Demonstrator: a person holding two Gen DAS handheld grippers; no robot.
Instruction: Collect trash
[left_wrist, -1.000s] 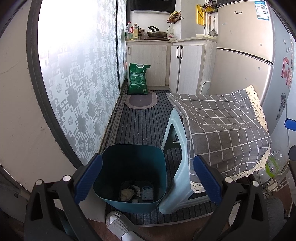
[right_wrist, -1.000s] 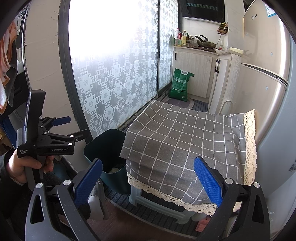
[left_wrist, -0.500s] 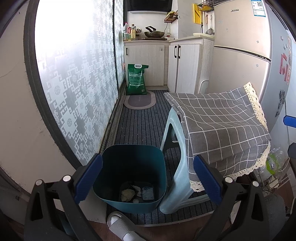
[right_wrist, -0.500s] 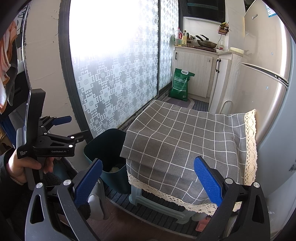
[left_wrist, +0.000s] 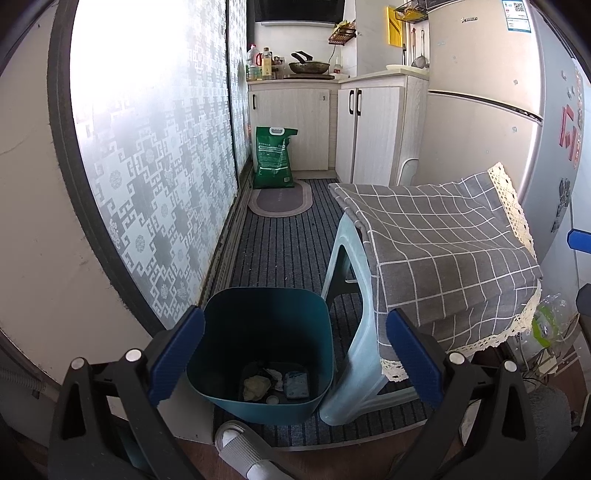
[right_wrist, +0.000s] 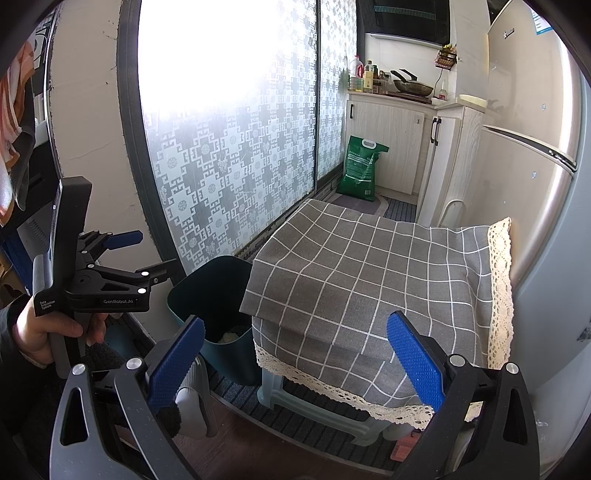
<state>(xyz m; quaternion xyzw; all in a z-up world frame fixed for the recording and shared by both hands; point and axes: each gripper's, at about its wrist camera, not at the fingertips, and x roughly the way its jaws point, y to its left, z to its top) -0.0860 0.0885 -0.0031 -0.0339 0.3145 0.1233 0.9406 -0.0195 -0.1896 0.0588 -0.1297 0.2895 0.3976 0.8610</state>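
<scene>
A: Why is the cloth-draped stool (left_wrist: 436, 251) bare on top?
B: Trash (left_wrist: 275, 384) already lies in the teal bin (left_wrist: 258, 306), at the stool's nine o'clock.
A: The hand-held grippers?
B: Left hand-held gripper (left_wrist: 291, 354) and right hand-held gripper (right_wrist: 295, 365) both gape wide (nothing held).

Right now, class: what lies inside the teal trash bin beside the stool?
At the bottom of the teal bin: a yellowish crumpled wad, white scraps, a bluish packet and a small round cap. The bin's near wall hides anything directly behind it.

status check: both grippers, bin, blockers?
Left gripper open, empty, over dark teal plastic bin. Right gripper open, empty, facing grey checked cloth on stool. Scraps already in bin. Nothing blocking.
</scene>
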